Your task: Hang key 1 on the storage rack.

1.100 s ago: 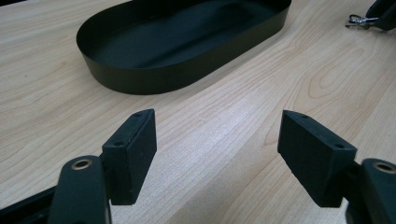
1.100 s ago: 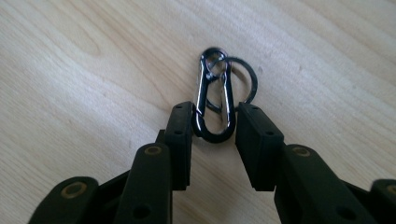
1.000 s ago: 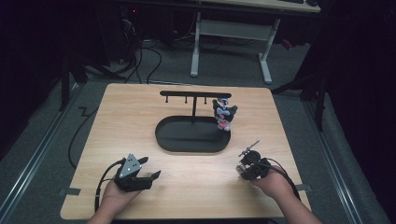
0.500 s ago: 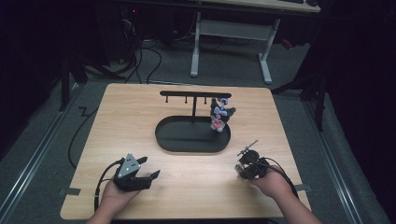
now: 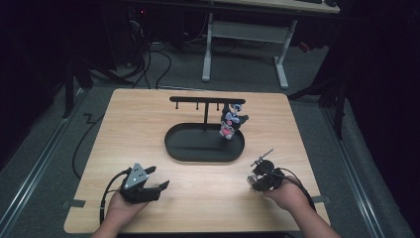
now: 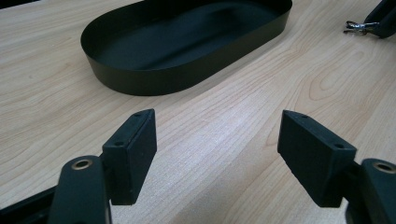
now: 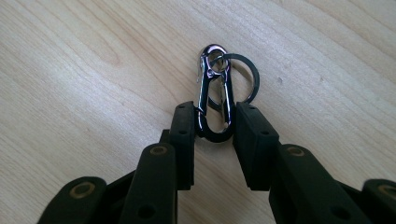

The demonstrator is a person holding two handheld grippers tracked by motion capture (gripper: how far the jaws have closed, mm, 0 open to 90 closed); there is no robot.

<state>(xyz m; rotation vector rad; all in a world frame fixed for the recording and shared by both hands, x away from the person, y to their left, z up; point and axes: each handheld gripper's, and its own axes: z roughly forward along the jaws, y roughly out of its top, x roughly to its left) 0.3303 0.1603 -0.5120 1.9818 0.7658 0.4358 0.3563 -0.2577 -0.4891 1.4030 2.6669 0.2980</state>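
The right tool [image 7: 215, 123] grips a carabiner [image 7: 214, 95] by its lower end, low in the right gripper view; a black ring [image 7: 243, 74] hangs from its top, over the bench [image 7: 70, 84]. The left tool [image 6: 217, 156] stands wide open and empty, below the tray [image 6: 140, 79]. No writing can be read.

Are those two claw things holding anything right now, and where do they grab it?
The right gripper pinches a metal carabiner clip by its lower rounded end; a key ring hangs from its top. The left gripper holds nothing.
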